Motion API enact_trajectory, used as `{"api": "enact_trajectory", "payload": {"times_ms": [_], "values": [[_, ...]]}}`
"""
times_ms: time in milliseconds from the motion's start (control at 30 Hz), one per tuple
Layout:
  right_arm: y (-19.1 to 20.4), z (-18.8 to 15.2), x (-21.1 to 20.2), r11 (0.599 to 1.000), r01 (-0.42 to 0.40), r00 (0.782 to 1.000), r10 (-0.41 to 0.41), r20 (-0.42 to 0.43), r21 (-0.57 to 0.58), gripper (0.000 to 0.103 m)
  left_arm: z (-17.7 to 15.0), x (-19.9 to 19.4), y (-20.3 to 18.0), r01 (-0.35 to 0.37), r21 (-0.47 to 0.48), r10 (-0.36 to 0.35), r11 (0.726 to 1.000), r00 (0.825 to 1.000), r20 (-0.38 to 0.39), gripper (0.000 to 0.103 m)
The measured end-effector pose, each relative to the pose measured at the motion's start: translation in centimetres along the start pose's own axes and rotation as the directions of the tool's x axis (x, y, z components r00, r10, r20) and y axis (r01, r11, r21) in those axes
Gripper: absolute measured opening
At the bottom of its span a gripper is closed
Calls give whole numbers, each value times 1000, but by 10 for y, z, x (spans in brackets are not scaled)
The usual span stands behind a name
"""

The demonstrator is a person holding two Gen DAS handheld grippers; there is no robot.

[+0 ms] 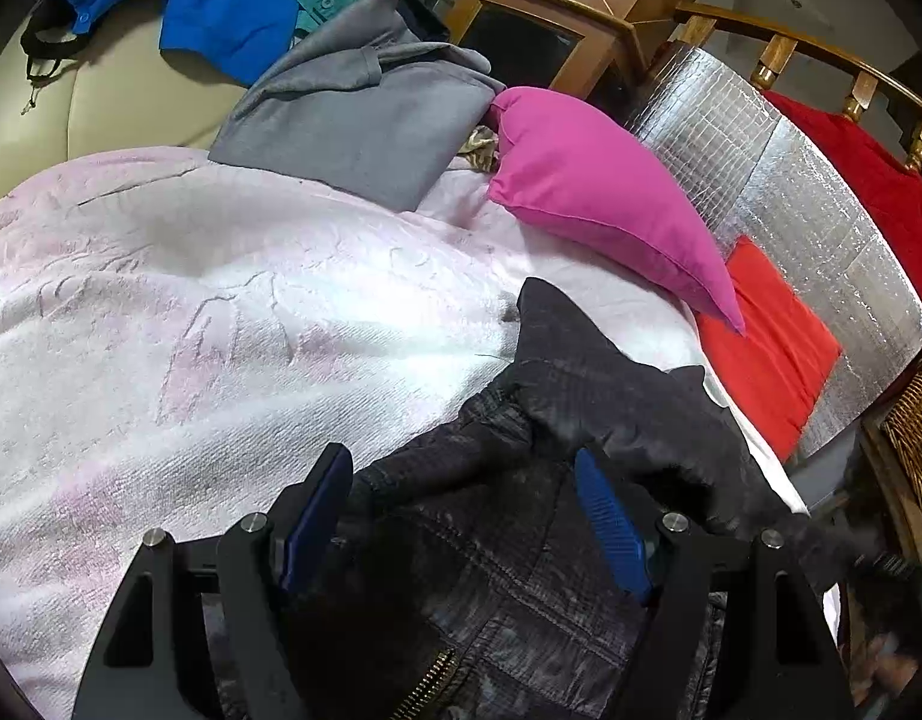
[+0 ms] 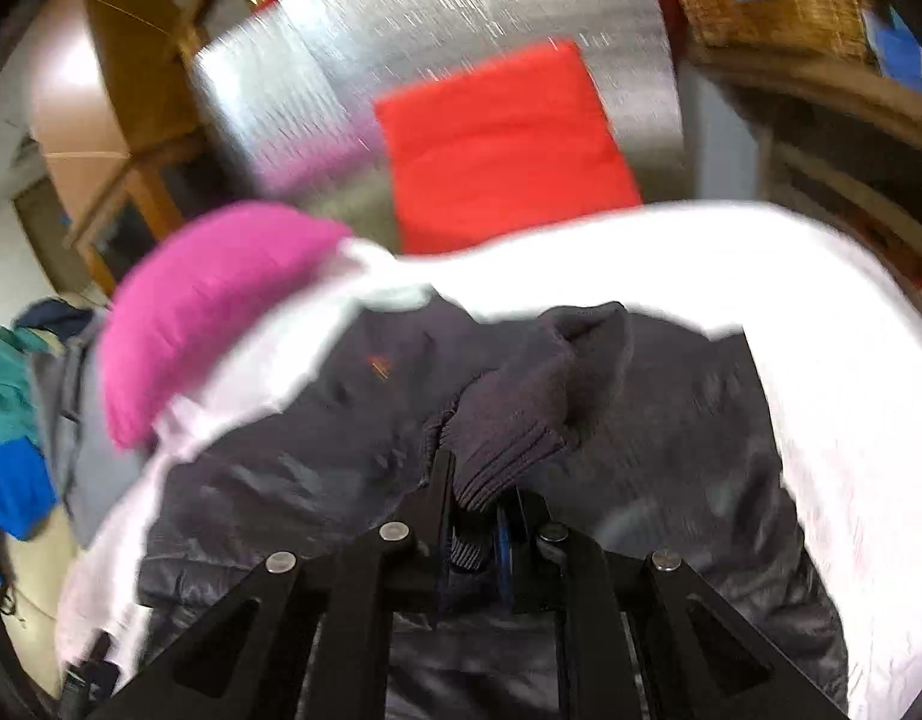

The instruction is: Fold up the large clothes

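While my right gripper [image 2: 473,516] pinches the ribbed knit cuff [image 2: 509,420] of the dark quilted zip jacket [image 1: 521,570] at lower centre, my left gripper [image 1: 461,516] hangs spread above it; I judge folding barely begun on the pale pink towel [image 1: 191,300].

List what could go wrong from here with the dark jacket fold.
1. The right gripper pinches only the ribbed cuff of the dark jacket; the knit may stretch or slip out.
2. The left gripper is open over the jacket, so that side is unheld and may bunch.
3. The pink pillow lies close by; a swung sleeve could hit it.
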State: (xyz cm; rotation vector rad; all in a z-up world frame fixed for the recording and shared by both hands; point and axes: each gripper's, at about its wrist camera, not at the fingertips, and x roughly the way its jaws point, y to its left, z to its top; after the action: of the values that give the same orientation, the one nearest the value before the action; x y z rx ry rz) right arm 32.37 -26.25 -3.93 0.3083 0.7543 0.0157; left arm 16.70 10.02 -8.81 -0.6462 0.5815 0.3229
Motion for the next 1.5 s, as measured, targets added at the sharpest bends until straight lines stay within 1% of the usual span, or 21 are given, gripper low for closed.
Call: {"api": "enact_trajectory", "payload": {"times_ms": [100, 200, 333, 400, 500, 533, 600, 700, 767, 833, 933, 1000, 1033, 1100, 1167, 1233, 1267, 1333, 1400, 1467, 1500], "values": [[-11, -12, 13, 1000, 18, 999, -18, -27, 3, 12, 0, 1, -1, 1, 9, -1, 1000, 1000, -2, 77], [-14, -9, 11, 1000, -2, 1000, 2, -17, 15, 12, 2, -1, -2, 18, 13, -18, 1000, 1000, 2, 77], [-9, 4, -15, 1000, -19, 996, 19, 86, 1, 12, -1, -2, -6, 16, 43, -17, 999, 1000, 8, 77], [-11, 8, -23, 1000, -31, 994, 30, 106, 7, 12, -2, 0, -8, 15, 51, -15, 999, 1000, 5, 77], [-18, -2, -11, 1000, -5, 998, 6, 65, -6, 12, -1, 0, -17, 15, 90, -16, 996, 1000, 6, 77], [-24, -8, -2, 1000, 3, 999, -3, 38, 8, 12, 2, 0, -24, 41, 111, -38, 993, 999, -30, 77], [-36, -14, 8, 999, 7, 1000, -8, 13, 46, 12, 8, -4, -36, 78, 136, -73, 988, 997, -41, 77], [-50, -15, 10, 996, -16, 1000, 15, 10, 90, 12, 24, -5, -73, 104, 265, -101, 959, 995, -22, 77], [-52, -12, 3, 996, -34, 999, 31, 25, 86, 12, 30, 2, -94, 94, 338, -102, 936, 995, 6, 77], [-53, -9, -4, 997, -40, 998, 37, 47, 70, 12, 33, 20, -111, 54, 405, -65, 913, 998, 14, 77], [-56, -11, -2, 998, -29, 999, 27, 29, 64, 12, 26, 69, -121, 11, 465, 24, 885, 997, -70, 77], [-61, -14, 9, 996, -23, 1000, 24, -5, 84, 12, 13, 107, -119, -19, 516, 125, 856, 977, -171, 77], [-64, -17, 11, 995, -24, 999, 26, -23, 93, 12, 7, 120, -116, -29, 534, 152, 845, 970, -189, 79], [-68, -22, 15, 995, -28, 999, 32, -42, 91, 12, 2, 118, -116, -46, 580, 147, 813, 981, -129, 79], [-69, -23, 15, 997, -25, 998, 29, -51, 78, 12, 4, 116, -117, -42, 586, 148, 809, 980, -134, 79], [-71, -22, 13, 995, -25, 998, 30, -56, 92, 12, 12, 108, -116, -24, 552, 129, 834, 980, -151, 79], [-71, -22, 10, 996, -21, 998, 26, -54, 92, 12, 18, 100, -114, -2, 519, 92, 855, 985, -149, 79], [-71, -21, 6, 996, -15, 999, 19, -46, 87, 12, 22, 89, -115, 10, 507, 53, 862, 992, -111, 79], [-71, -23, 3, 997, -8, 999, 11, -40, 82, 12, 19, 90, -119, 0, 535, 61, 845, 993, -97, 79], [-72, -24, 11, 997, 9, 998, -4, -67, 73, 14, 4, 115, -124, -25, 603, 155, 797, 974, -165, 79], [-73, -25, 16, 997, 6, 995, 1, -98, 76, 15, 0, 118, -121, -31, 612, 161, 790, 974, -158, 79]]}}
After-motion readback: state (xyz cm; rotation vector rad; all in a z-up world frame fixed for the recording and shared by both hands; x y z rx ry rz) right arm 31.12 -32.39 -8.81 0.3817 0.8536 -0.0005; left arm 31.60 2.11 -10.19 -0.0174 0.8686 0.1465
